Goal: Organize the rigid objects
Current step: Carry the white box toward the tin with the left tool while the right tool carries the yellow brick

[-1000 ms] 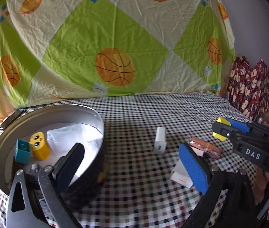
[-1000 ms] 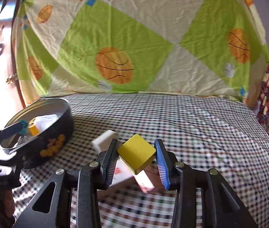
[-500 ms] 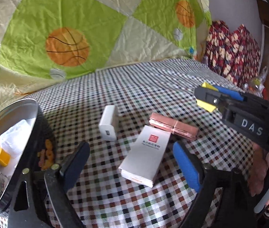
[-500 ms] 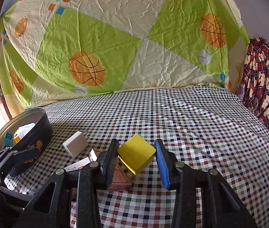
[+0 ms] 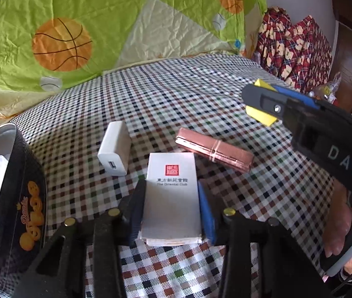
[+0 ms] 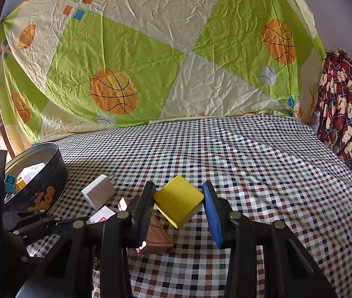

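Note:
My left gripper is shut on a white box with a red seal that lies on the checkered cloth. A white charger lies just left of it and a pink flat case just right. My right gripper is shut on a yellow block and holds it above the cloth; it shows at the right of the left wrist view. The round black tin at the left holds a yellow toy, a teal brick and white paper.
The checkered cloth stretches far back and right. A basketball-print sheet hangs behind. Red plaid fabric hangs at the right edge. The tin wall stands close to my left gripper's left finger.
My left gripper swung right from the tin to the white box and closed on it. My right gripper kept the yellow block and drifted slightly right.

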Demonstrator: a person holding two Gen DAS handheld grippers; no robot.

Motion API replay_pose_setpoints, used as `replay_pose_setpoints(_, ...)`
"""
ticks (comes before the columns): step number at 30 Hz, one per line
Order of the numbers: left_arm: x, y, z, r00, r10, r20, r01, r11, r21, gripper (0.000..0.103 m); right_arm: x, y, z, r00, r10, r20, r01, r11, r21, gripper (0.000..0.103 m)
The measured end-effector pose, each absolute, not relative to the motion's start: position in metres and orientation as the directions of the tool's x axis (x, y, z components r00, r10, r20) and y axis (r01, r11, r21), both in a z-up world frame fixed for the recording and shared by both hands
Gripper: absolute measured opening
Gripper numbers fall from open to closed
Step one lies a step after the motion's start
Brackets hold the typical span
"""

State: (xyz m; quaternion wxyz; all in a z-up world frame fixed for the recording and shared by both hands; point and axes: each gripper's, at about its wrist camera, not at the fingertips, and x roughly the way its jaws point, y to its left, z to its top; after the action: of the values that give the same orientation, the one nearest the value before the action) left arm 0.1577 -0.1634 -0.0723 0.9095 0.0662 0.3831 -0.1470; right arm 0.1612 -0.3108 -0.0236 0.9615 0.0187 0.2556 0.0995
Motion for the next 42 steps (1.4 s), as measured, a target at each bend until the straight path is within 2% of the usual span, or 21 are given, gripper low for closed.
replay_pose_setpoints(16,0.135,-0.126,-0.047,0.824,-0.151,-0.546,0.158,0.987,-0.034,0.040,0.159,-0.289,-0.021,0.857,0.237,-0.458,-0.213,0.971,0.105,0.042)
replay_pose_setpoints(27,0.118,-0.097,-0.034,0.910,-0.042,-0.412,0.025,0.999,-0.047,0.040,0.154,-0.266,-0.018,0.869,0.233,-0.436,-0.225,0.972,0.070,0.041)
replay_pose_setpoints(42,0.098,-0.074,-0.028,0.947,0.034,-0.320,-0.053,0.997,-0.053,0.040,0.149,-0.247,-0.015,0.874,0.252,-0.415,-0.248,0.967,0.064,0.042)
